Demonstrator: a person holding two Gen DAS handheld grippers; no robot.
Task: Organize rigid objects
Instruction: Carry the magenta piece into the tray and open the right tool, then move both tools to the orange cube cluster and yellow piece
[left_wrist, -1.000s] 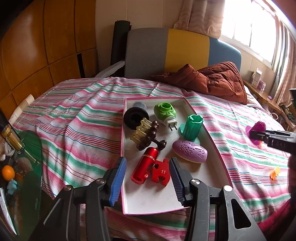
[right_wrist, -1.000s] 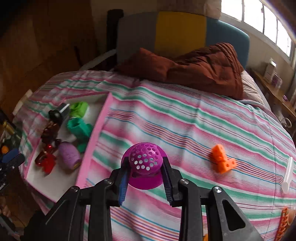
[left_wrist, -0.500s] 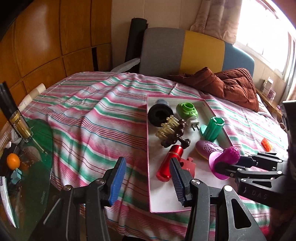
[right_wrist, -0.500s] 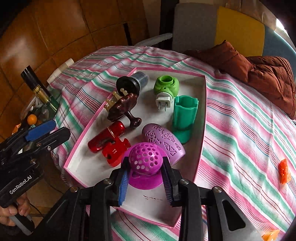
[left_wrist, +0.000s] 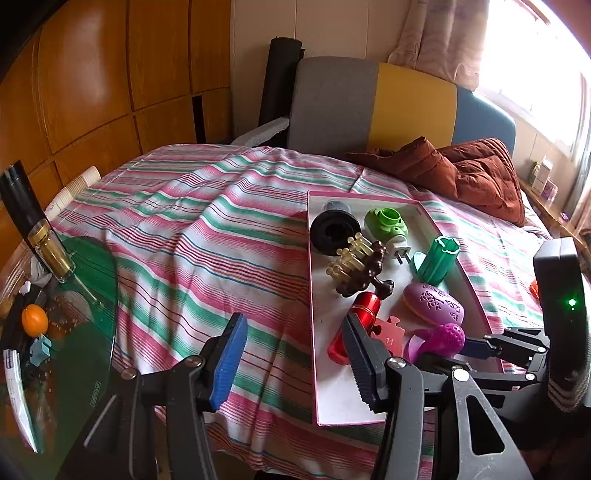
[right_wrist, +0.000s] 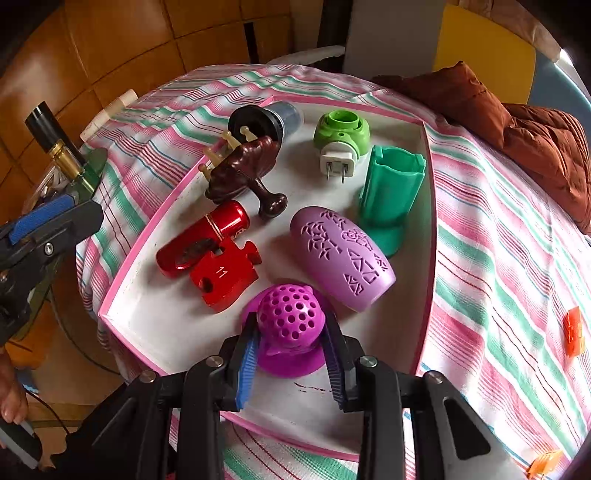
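right tongs (right_wrist: 290, 360): clamped on the magenta perforated plastic dome with a flared round base (right_wrist: 288, 328); blue pads press both sides of the dome; the piece sits low over the near part of the tray floor, whether its base touches I cannot tell
left tongs (left_wrist: 291, 360): parted, jaws have just been opening, nothing between them; they hang over the striped cover at the tray's left edge, near the near corner
tray: shallow white rectangular tray with a pink rim (right_wrist: 147, 314); lies on the bed with the pink, green and white striped cover (left_wrist: 192, 251)
tray contents, far end: black round cap with a grey cylinder behind it (right_wrist: 258, 120); green round plug-in device with a white two-pin plug (right_wrist: 341, 138), beside the cap
tray contents, middle: dark brown wooden massager with pale pegs (right_wrist: 240, 170), lying against the black cap; teal fluted plastic holder (right_wrist: 389, 192) lying on its side along the right wall
tray contents, near: red metallic cylinder (right_wrist: 207, 240) touching the red puzzle-shaped piece marked 11 (right_wrist: 221, 277); lilac egg-shaped shell with cut-out patterns (right_wrist: 341, 258), just beyond the magenta dome
outside tray: small orange plastic piece (right_wrist: 572, 330) on the cover, well to the right
bed head: rust-brown quilted bundle (left_wrist: 469, 177) by the grey, yellow and blue headboard (left_wrist: 369, 107)
left side: green glass counter (left_wrist: 88, 295) with an orange fruit (left_wrist: 34, 320) and a gold-and-black bottle (left_wrist: 40, 236)
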